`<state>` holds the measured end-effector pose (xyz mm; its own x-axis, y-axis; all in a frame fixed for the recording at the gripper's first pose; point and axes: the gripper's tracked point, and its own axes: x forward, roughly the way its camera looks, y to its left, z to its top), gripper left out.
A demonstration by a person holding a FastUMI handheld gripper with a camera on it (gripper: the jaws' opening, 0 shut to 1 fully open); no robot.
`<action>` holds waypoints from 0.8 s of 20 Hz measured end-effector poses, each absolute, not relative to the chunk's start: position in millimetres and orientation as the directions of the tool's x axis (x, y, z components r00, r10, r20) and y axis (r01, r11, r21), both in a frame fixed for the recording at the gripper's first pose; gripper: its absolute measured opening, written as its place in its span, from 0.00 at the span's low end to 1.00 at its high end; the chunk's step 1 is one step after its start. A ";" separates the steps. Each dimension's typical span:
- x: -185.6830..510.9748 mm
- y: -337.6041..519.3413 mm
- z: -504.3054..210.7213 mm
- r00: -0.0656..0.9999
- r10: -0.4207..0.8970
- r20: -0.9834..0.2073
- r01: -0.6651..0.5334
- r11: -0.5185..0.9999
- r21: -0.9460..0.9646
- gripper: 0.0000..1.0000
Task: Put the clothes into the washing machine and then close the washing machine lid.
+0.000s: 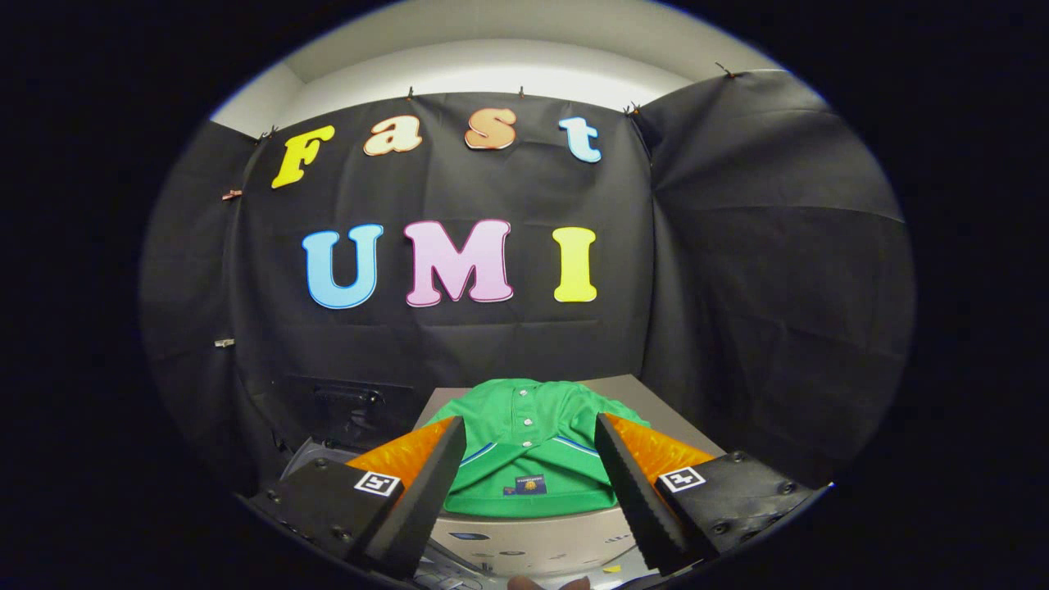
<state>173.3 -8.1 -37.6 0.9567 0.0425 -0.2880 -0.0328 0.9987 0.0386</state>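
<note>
A folded green polo shirt [529,438] with white buttons and a small badge near its hem lies on a grey surface [656,410] just ahead of my fingers. My gripper [530,430] is open, its two fingers spread wide on either side of the shirt and not touching it. Below the shirt, between the fingers, I see the pale top panel of the washing machine [524,545]. To the left, beyond the left finger, a dark raised lid [352,406] stands against the wall.
Black cloth walls close the booth at the back and on both sides. The grey surface runs back to the wall behind the shirt. A fingertip of a person's hand [547,583] peeks in below the washer panel.
</note>
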 end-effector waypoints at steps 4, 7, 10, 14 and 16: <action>216.5 0.7 -39.8 0.942 0.060 -0.329 -0.042 0.997 0.061 0.98; 245.3 6.0 -48.4 0.922 0.058 -0.383 -0.042 0.998 0.050 0.98; 274.7 5.3 -68.7 0.894 0.022 -0.447 -0.030 1.000 -0.010 0.99; 300.2 5.5 -101.9 0.845 0.001 -0.535 -0.018 0.999 -0.027 0.99; 307.6 4.3 -121.7 0.818 -0.006 -0.575 -0.014 0.999 -0.031 0.99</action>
<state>307.6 4.3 -121.7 0.8178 -0.0064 -0.5755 -0.0136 0.9994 -0.0305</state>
